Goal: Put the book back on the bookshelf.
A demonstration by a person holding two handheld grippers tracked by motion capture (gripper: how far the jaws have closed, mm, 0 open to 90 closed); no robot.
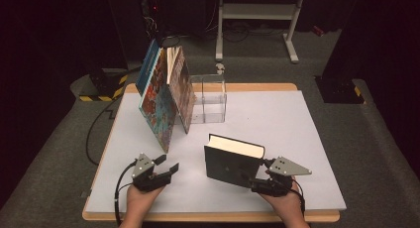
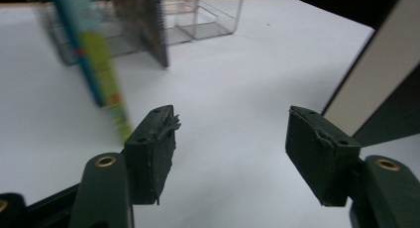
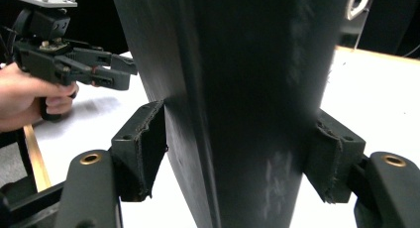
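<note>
Black hardback book (image 1: 233,163) standing upright on the tabletop (image 1: 277,119), near its front edge, between the jaws of the right tongs (image 1: 257,181); in the right gripper view a gap shows at the left pad (image 3: 143,148), so the grip looks loose. Left tongs (image 1: 166,169) gape empty beside it. Risk: the unsupported book topples, or slides into the leaning picture books (image 1: 166,96) by the clear organiser (image 1: 213,99)

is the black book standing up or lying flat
Standing up. The black book rests on its bottom edge on the white table, page edges facing up, its spine between the right gripper pads.
</note>
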